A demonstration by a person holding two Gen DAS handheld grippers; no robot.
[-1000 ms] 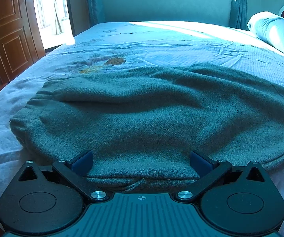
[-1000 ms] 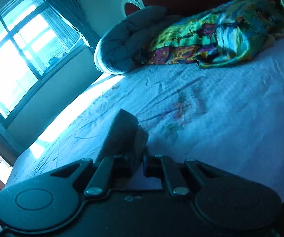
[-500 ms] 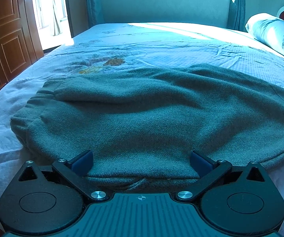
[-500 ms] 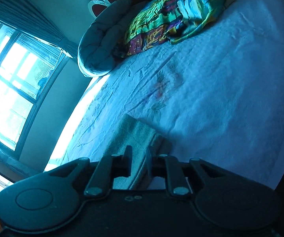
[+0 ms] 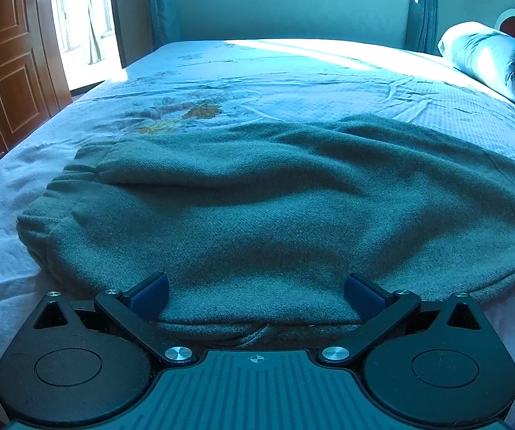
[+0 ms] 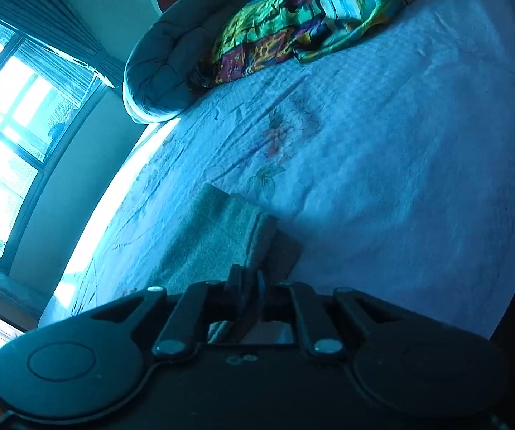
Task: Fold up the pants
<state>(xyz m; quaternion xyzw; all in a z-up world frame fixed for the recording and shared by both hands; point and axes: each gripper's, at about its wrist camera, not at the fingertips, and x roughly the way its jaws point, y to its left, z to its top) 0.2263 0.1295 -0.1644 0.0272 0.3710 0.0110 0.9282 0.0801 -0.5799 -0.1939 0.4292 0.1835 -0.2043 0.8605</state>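
Observation:
Grey-green fleece pants point(image 5: 257, 197) lie spread across the bed, waistband at the left. My left gripper point(image 5: 255, 294) is open wide at their near edge. The cloth lies between its blue pads point(image 5: 150, 292) without being pressed. In the right wrist view, the end of a pant leg point(image 6: 218, 236) stretches away over the sheet. My right gripper point(image 6: 248, 286) has its jaws nearly together, with the folded edge of that leg pinched between them. This view is rolled to one side.
A pale floral bed sheet point(image 5: 293, 82) covers the bed. A rolled grey quilt point(image 6: 164, 68) and a bright patterned blanket point(image 6: 311, 18) lie at the headboard. A wooden door point(image 5: 6, 71) stands at the left, and windows point(image 6: 3, 136) are beyond the bed.
The right wrist view has rolled, and the held pant leg now lies lower on the sheet. The right jaws have parted slightly around the cloth. The left gripper and the pants under it have not moved.

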